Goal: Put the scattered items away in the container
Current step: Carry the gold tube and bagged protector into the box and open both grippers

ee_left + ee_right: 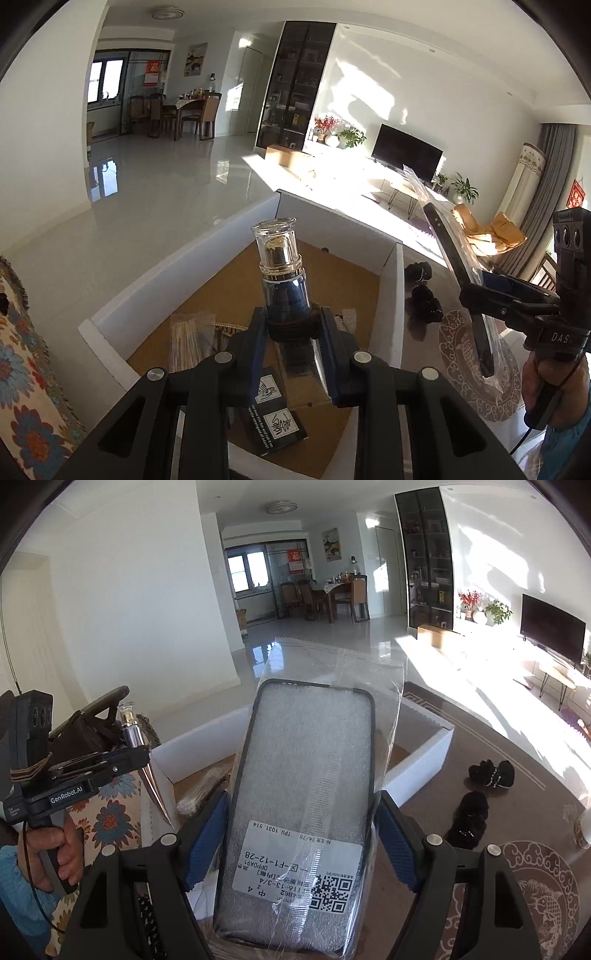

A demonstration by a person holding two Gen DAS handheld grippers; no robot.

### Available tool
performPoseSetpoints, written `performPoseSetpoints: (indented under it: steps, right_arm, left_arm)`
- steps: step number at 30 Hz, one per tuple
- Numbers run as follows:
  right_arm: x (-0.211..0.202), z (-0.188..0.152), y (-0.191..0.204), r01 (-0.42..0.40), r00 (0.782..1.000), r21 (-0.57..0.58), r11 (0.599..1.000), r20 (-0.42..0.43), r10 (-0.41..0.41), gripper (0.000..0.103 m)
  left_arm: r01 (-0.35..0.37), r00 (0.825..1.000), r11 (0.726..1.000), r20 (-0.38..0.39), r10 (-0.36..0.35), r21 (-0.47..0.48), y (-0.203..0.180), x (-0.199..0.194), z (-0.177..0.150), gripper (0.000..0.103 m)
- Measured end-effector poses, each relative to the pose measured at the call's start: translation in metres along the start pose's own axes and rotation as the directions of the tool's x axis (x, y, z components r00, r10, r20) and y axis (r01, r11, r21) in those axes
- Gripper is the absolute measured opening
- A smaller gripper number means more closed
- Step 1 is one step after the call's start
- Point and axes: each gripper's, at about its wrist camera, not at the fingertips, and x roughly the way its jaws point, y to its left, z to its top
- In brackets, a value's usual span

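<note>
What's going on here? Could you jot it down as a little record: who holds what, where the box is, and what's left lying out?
left gripper: shut on a perfume bottle, held over the box
right gripper: shut on a bagged phone case
container: white box with a brown floor, open top
already in box: packet of sticks, dark printed carton
still out: black fuzzy items on the patterned table, right of the box
person: one hand grips the left tool's handle

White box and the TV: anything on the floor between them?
Right wrist view: black fuzzy items lie on the rug between the white box and the TV.
</note>
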Motion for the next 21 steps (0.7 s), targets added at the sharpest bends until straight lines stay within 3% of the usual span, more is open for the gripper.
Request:
performPoseSetpoints:
  steps: [5, 8, 11, 15, 18, 21]
  right_arm:
    - [0.101, 0.026, 0.041, -0.124, 0.988, 0.002, 0.992, -0.093, 0.123, 0.078]
    - [0.159, 0.021, 0.045, -0.154, 0.974, 0.038, 0.987, -0.165, 0.158, 0.079]
    - [0.198, 0.008, 0.032, -0.147, 0.953, 0.129, 0.981, -0.246, 0.175, 0.080]
    - [0.168, -0.010, 0.003, -0.174, 0.966, 0.251, 0.952, -0.147, 0.215, 0.092]
    - [0.117, -0.034, -0.023, -0.137, 0.986, 0.239, 0.961, -0.064, 0.156, 0.100]
    - [0.066, -0.079, -0.054, -0.037, 0.999, 0.209, 0.977, -0.022, 0.043, 0.103]
  left_arm:
    - [-0.033, 0.990, 0.999, -0.140, 0.029, -0.031, 0.034, 0.060, 0.010, 0.027]
    - [-0.124, 0.957, 0.992, -0.267, 0.115, -0.014, 0.046, 0.101, 0.006, 0.030]
    - [-0.227, 0.925, 0.974, -0.307, 0.222, 0.020, 0.050, 0.117, -0.004, 0.035]
    - [-0.217, 0.945, 0.976, -0.254, 0.207, -0.013, 0.045, 0.099, -0.022, 0.064]
    - [-0.198, 0.961, 0.980, -0.196, 0.193, -0.005, 0.020, 0.075, -0.036, 0.065]
    - [-0.126, 0.981, 0.991, -0.141, 0.131, 0.040, -0.016, 0.052, -0.040, 0.065]
